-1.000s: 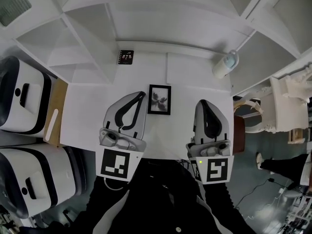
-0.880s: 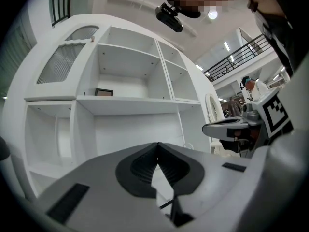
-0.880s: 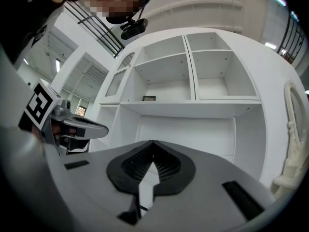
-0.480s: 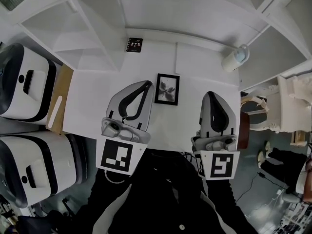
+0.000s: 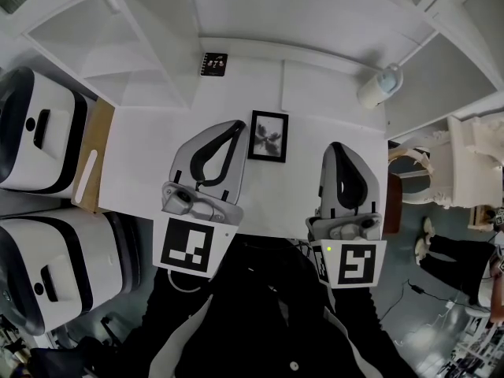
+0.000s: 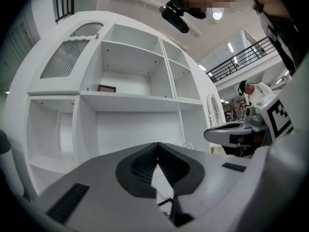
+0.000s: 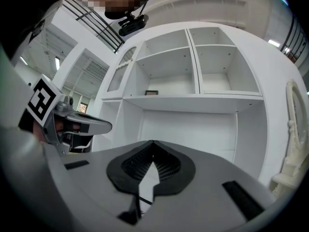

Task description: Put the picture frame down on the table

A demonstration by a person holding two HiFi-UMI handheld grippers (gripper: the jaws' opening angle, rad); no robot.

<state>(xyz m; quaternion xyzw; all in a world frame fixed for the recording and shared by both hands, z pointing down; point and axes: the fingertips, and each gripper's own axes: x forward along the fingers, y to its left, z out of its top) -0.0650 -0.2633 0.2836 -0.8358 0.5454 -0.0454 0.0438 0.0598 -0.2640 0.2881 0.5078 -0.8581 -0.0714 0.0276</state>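
My left gripper [image 5: 238, 124] is pressed together with nothing in it: in the left gripper view the two ribbed pads meet at the tip, and the opening below them shows only a pale sliver of table and a thin dark line I cannot identify. My right gripper [image 5: 334, 146] is the same, with its pads together and empty. A dark streak crosses the opening under its jaws in the right gripper view, too small to name. The picture frame [image 5: 268, 136] rests on the white table [image 5: 150, 156] between my two grippers, its picture side turned up toward the head view. It sits just beside the left tip, apparently with a narrow strip of table between them, and well apart from the right one. The print inside is a blurry dark shape on pale ground that I cannot read. Neither gripper view shows the frame clearly, since my own gripper bodies fill the lower half of each. Farther back a small dark card [image 5: 214, 64] sits at the foot of the white shelving [image 5: 157, 22], its markings too small to make out. A white cylinder [image 5: 378, 87] stands near the table's far right corner. My arms and the table's near edge are lost under my dark sleeves and the marker cubes.
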